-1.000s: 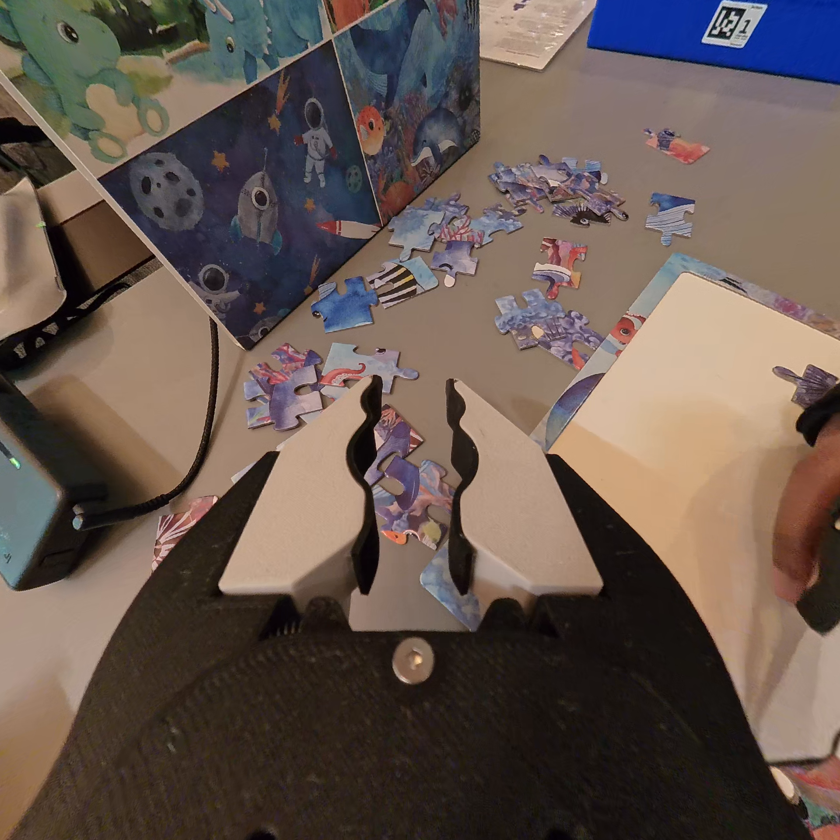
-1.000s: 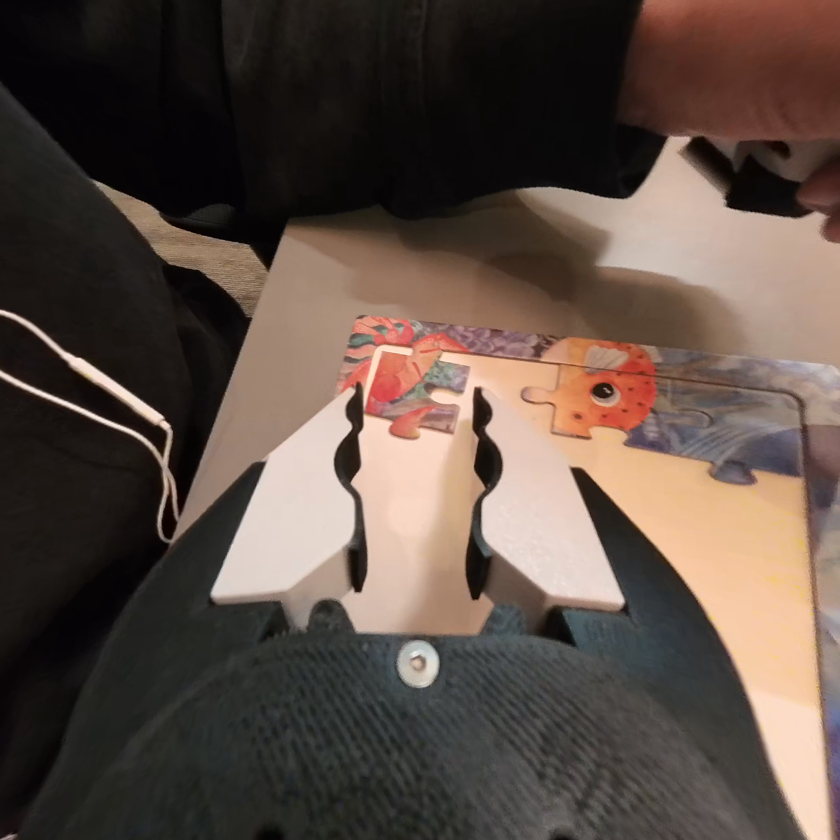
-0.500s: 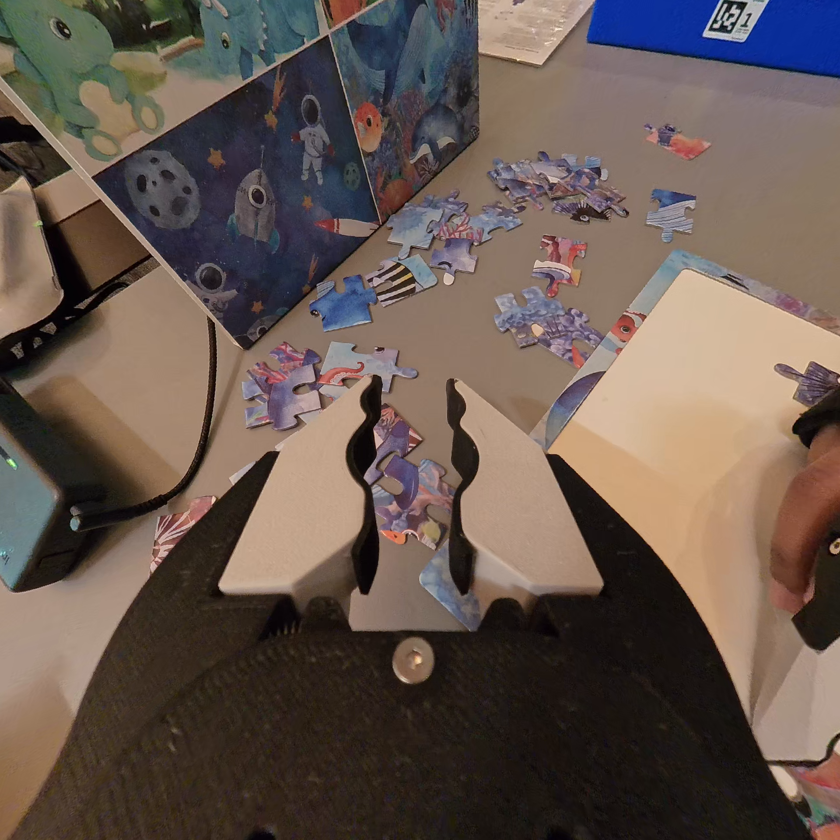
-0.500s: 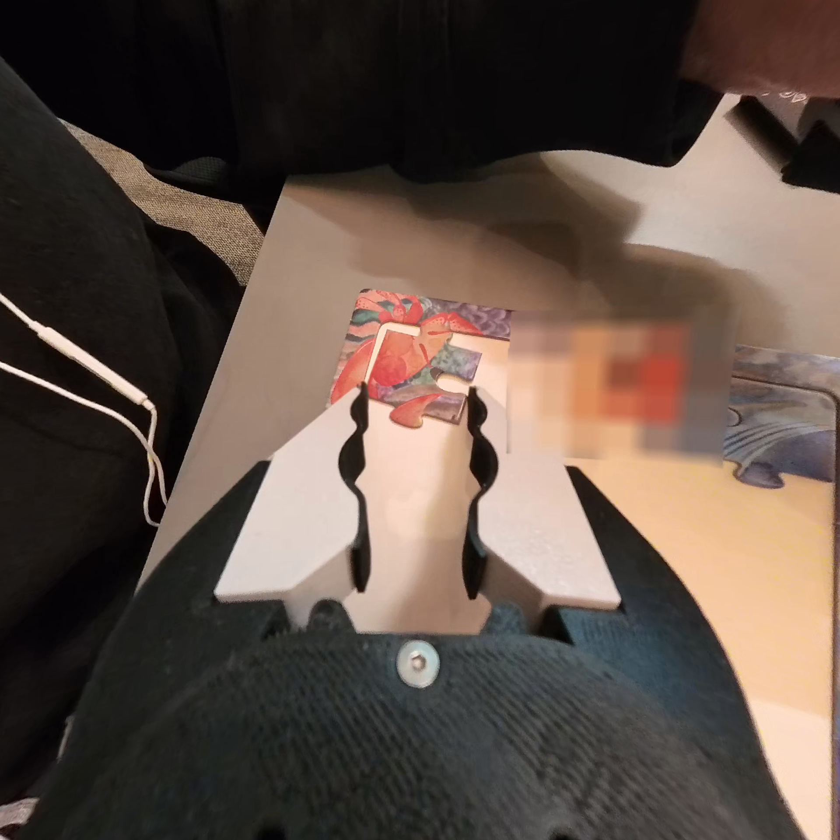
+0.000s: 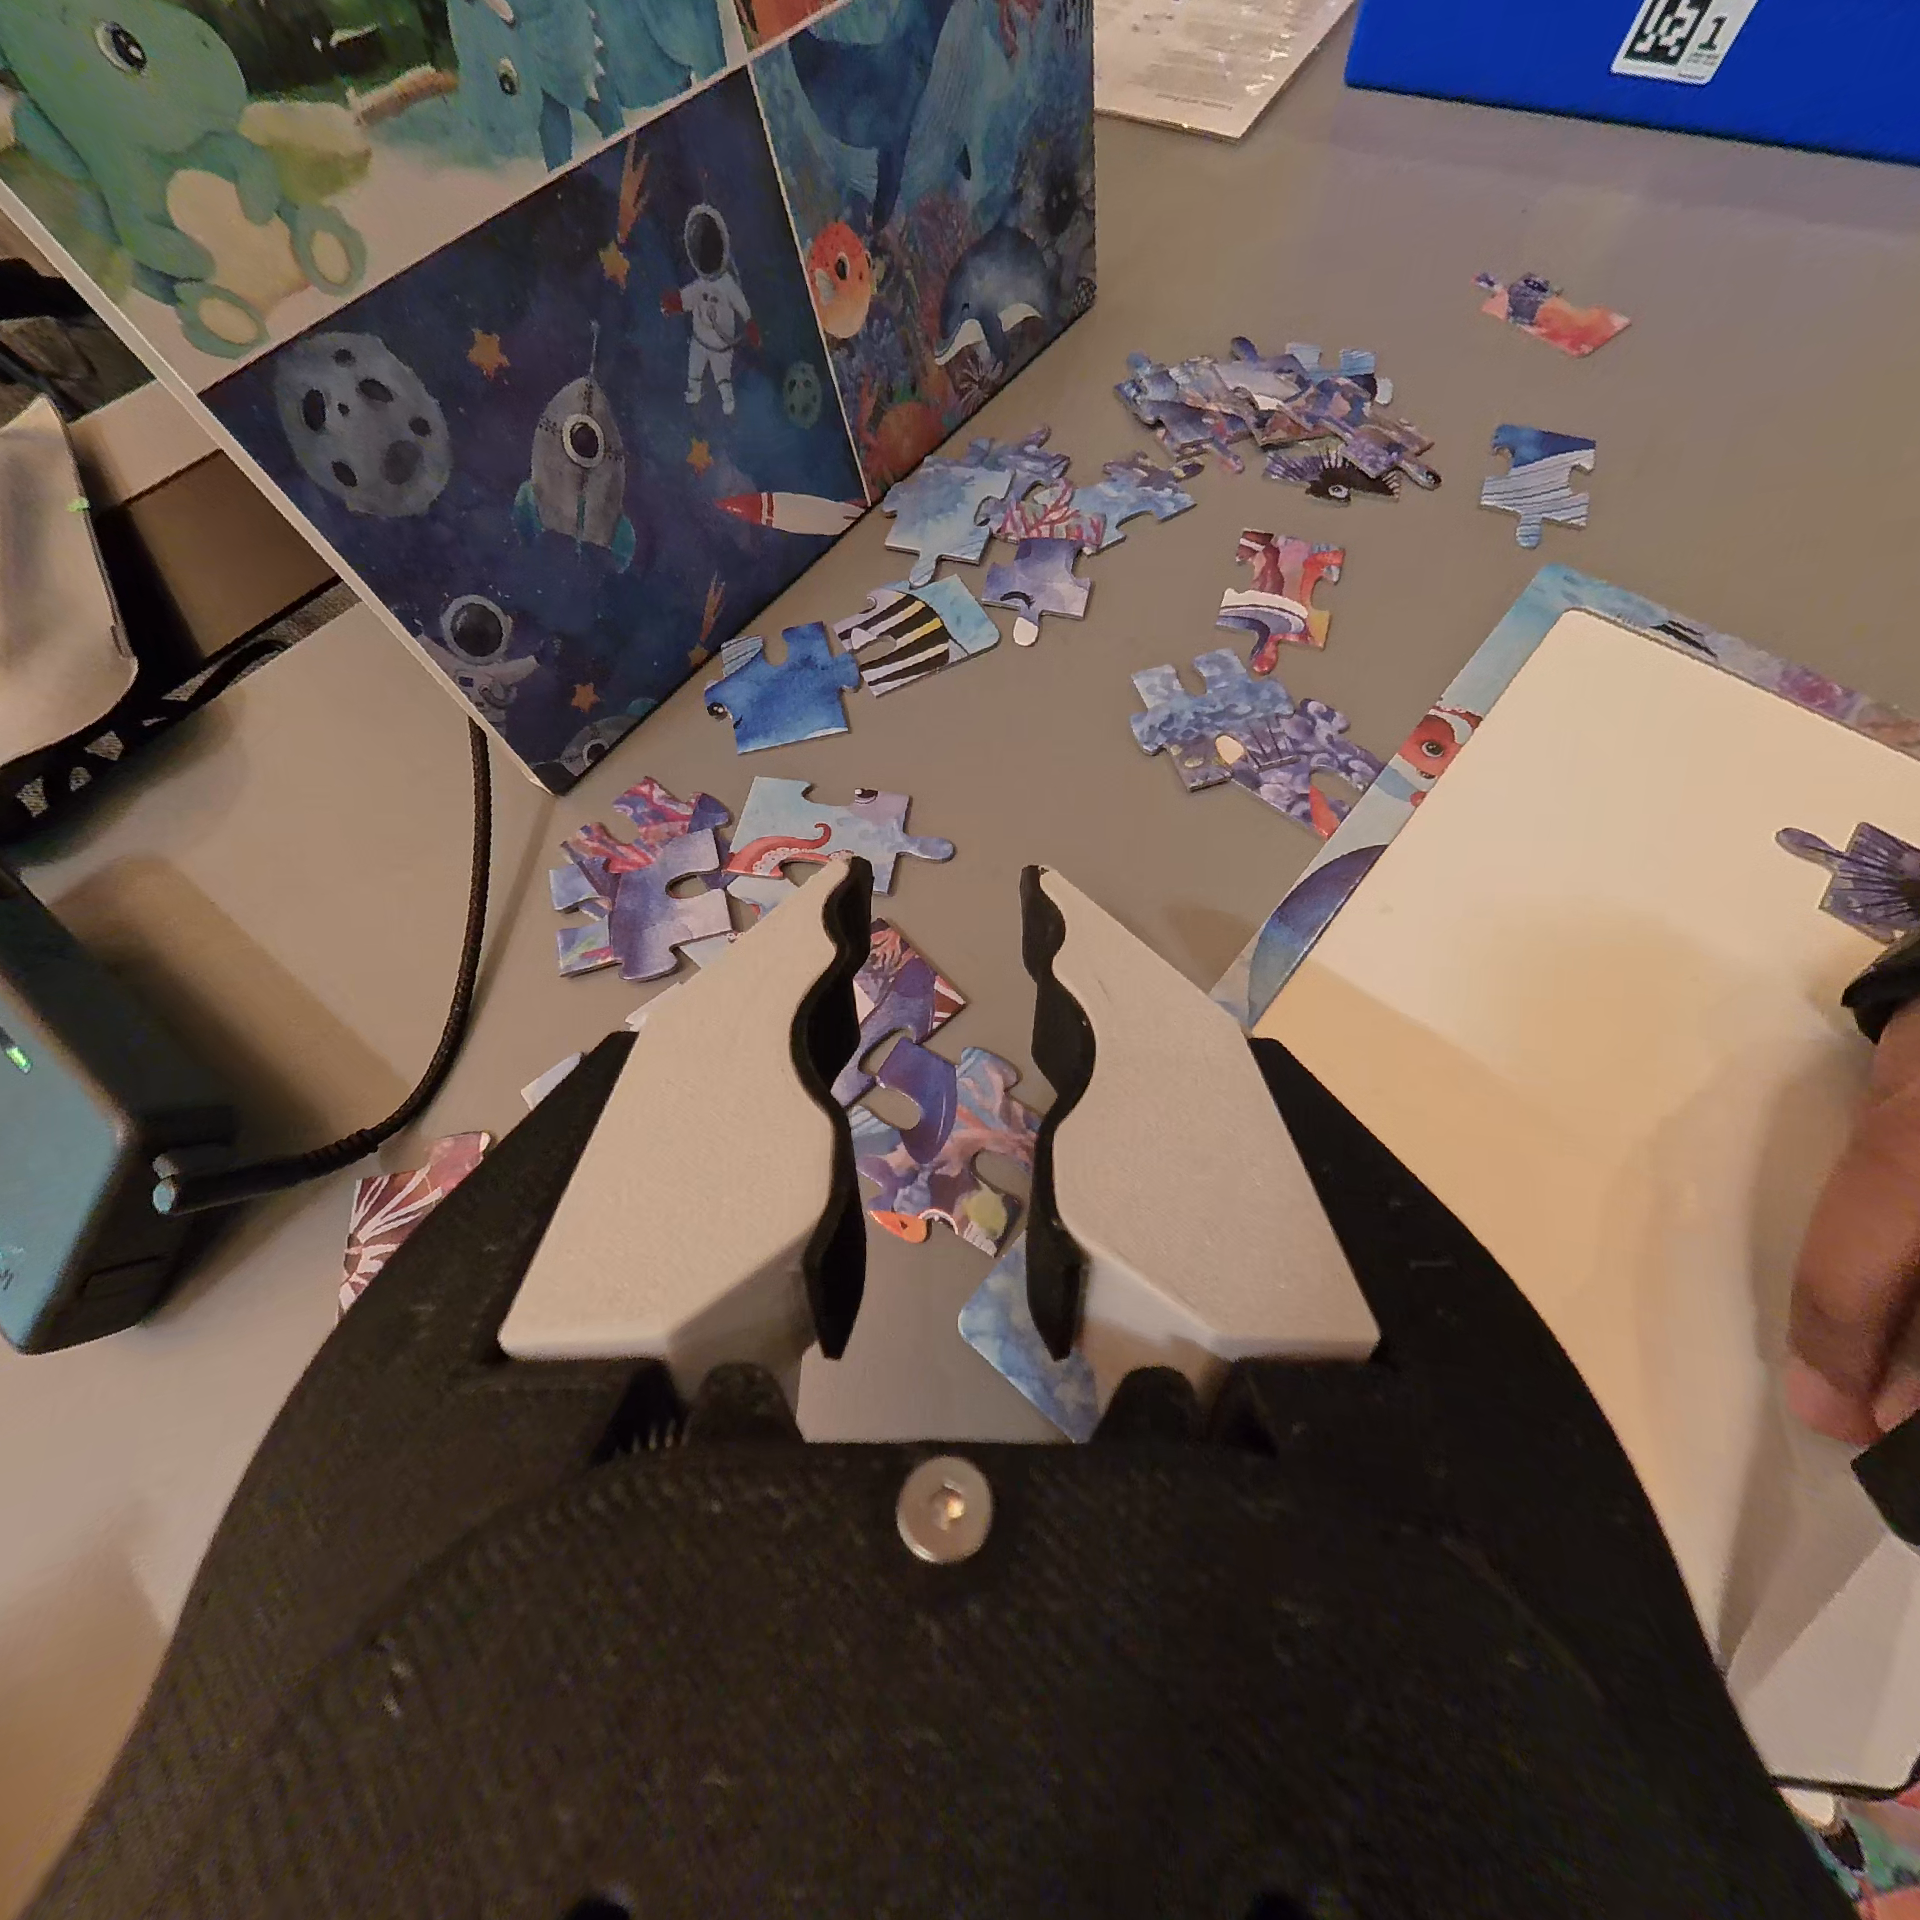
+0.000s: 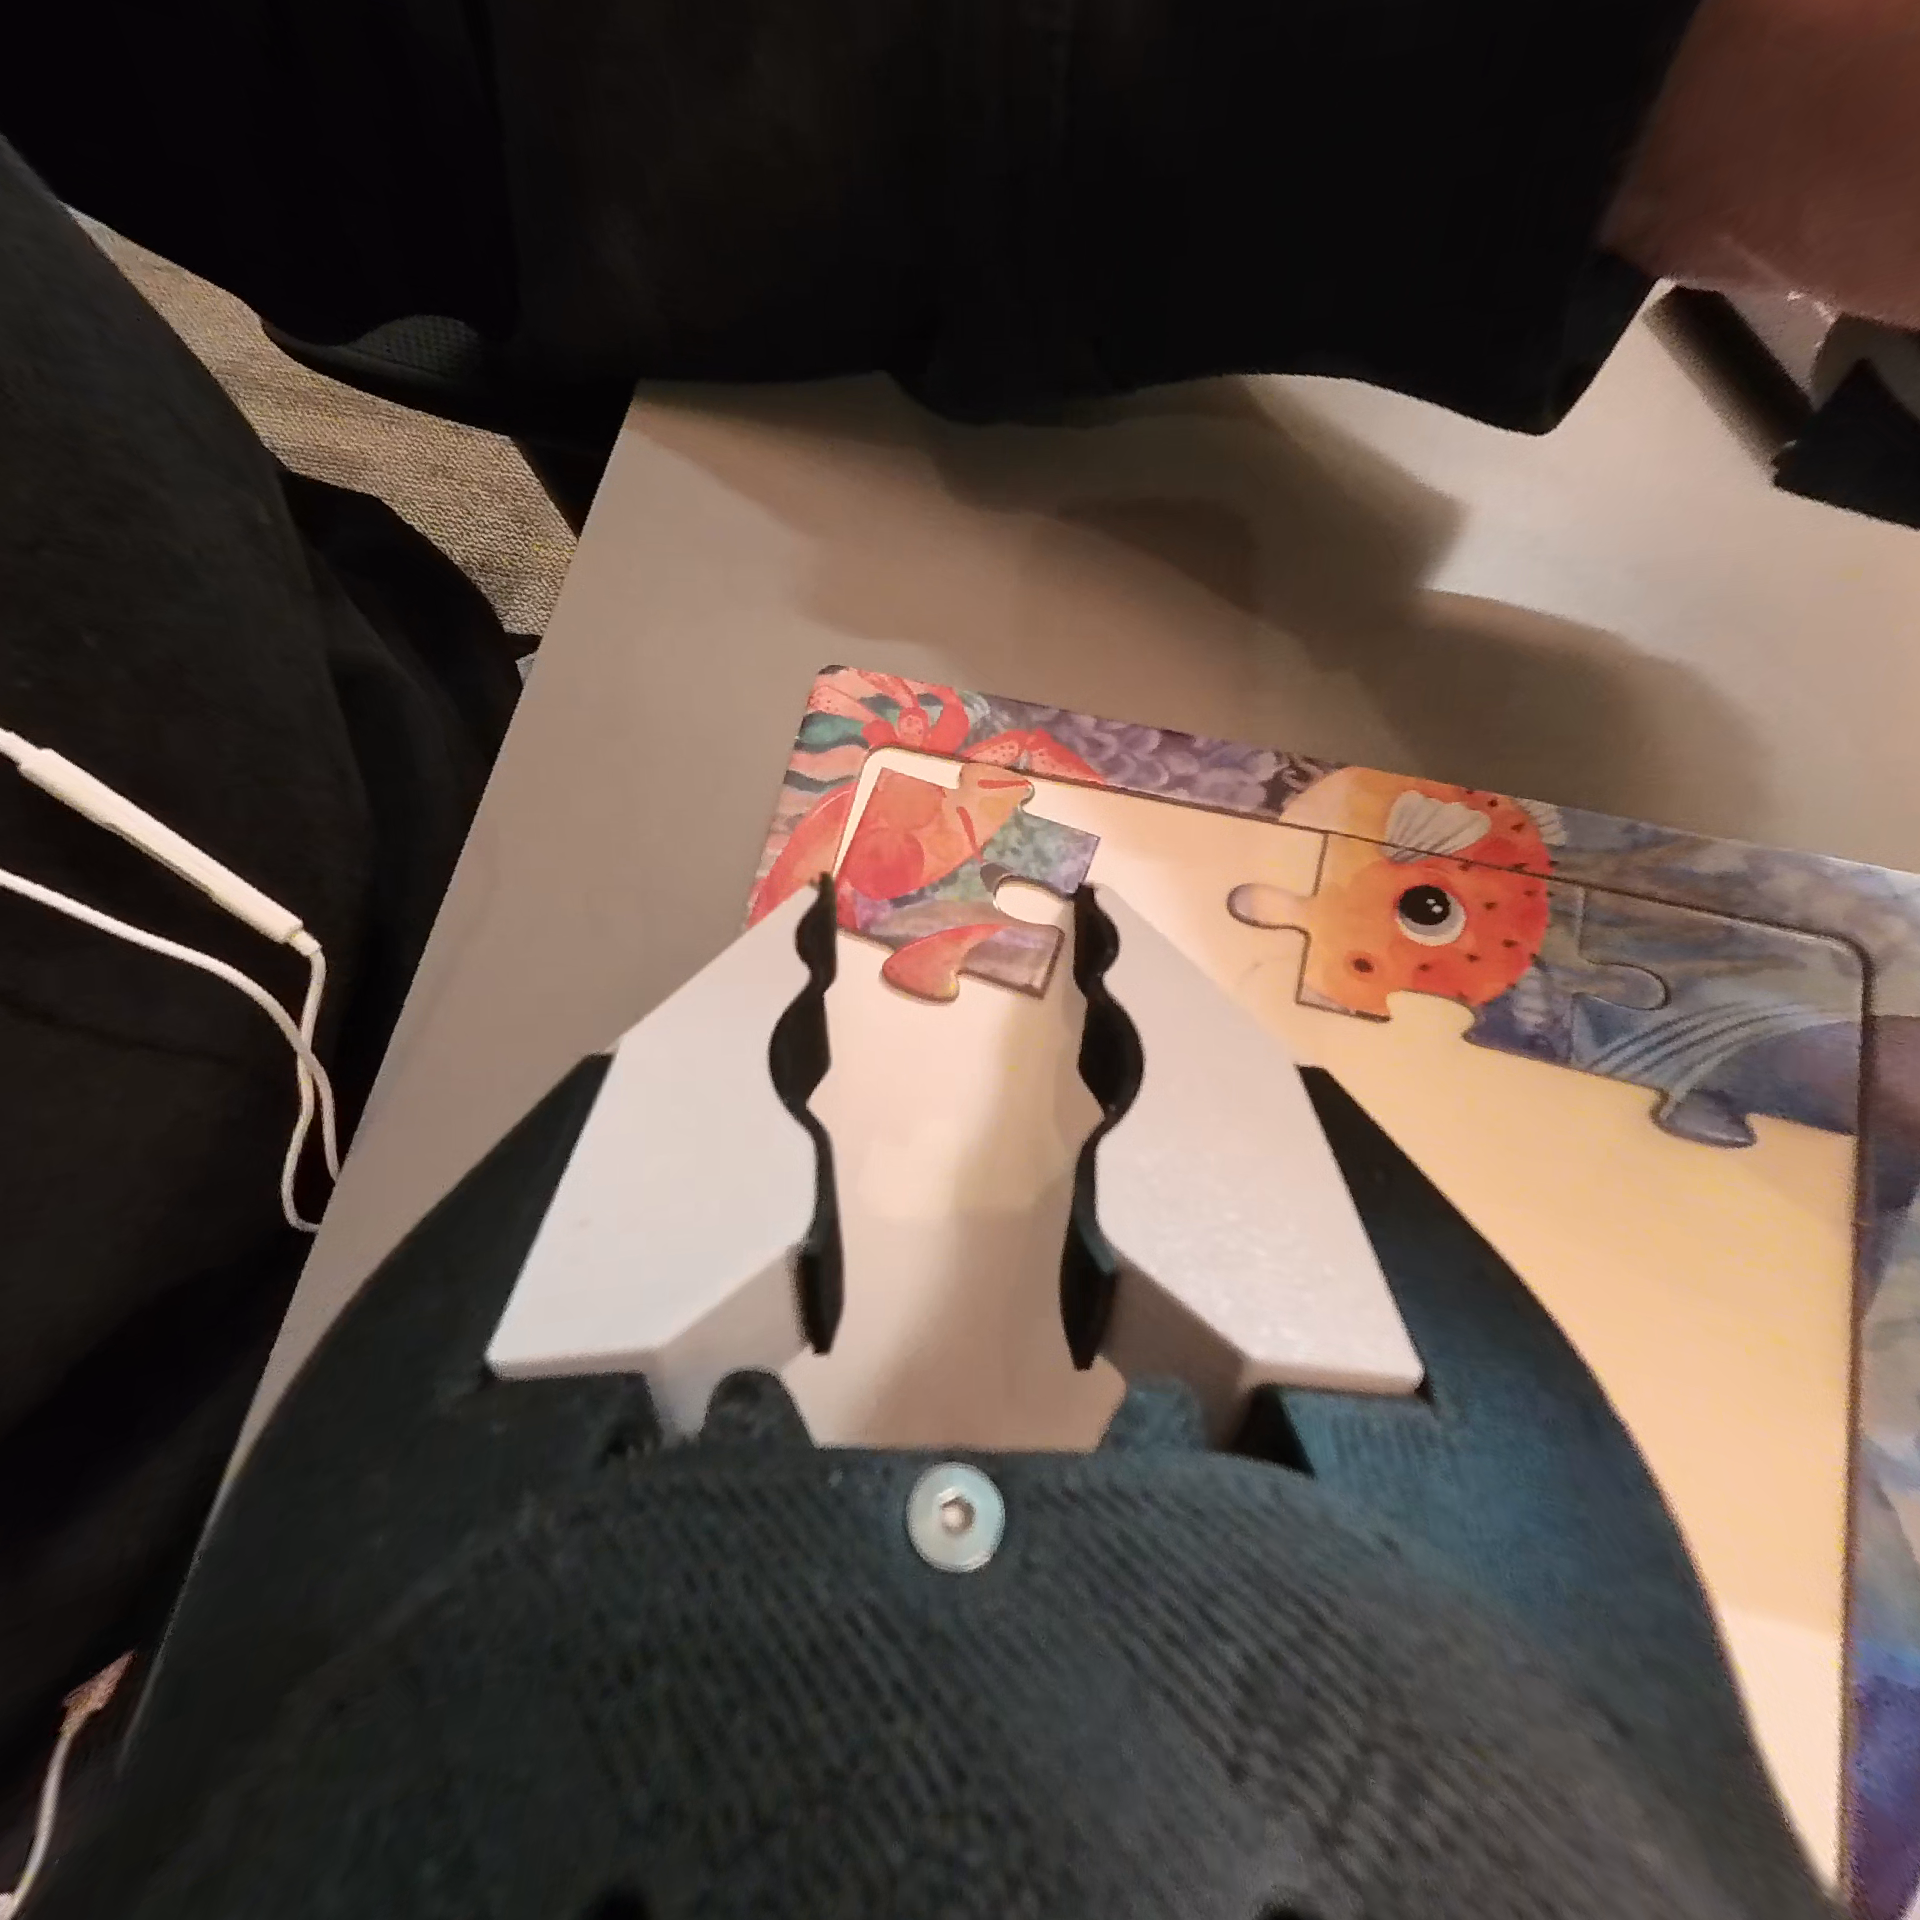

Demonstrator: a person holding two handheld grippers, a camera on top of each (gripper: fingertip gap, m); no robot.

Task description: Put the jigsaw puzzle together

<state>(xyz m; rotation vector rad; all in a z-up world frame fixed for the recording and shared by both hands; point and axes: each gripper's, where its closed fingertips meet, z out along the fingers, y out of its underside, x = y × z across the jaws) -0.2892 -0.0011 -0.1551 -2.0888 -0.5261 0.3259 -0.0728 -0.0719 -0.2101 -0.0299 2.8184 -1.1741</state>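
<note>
**Cardboard puzzle barely begun**

Grey jaws of the right gripper (image 6: 951, 904) stand parted and empty over the tray (image 6: 1507, 1299), three pieces seated along its top edge. Left gripper (image 5: 940, 883), likewise parted, hangs above loose pieces (image 5: 935, 1122) scattered across the worktop (image 5: 1299, 239) toward upper right.

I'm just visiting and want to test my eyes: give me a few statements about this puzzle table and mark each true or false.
1. The left gripper holds a piece. False: it is open and empty, above loose pieces.
2. A crab piece sits in a corner of the tray. True.
3. The right gripper is shut. False: it is open.
4. The orange fish piece is in the tray. True.
5. The tray is nearly full. False: most is bare.
</note>
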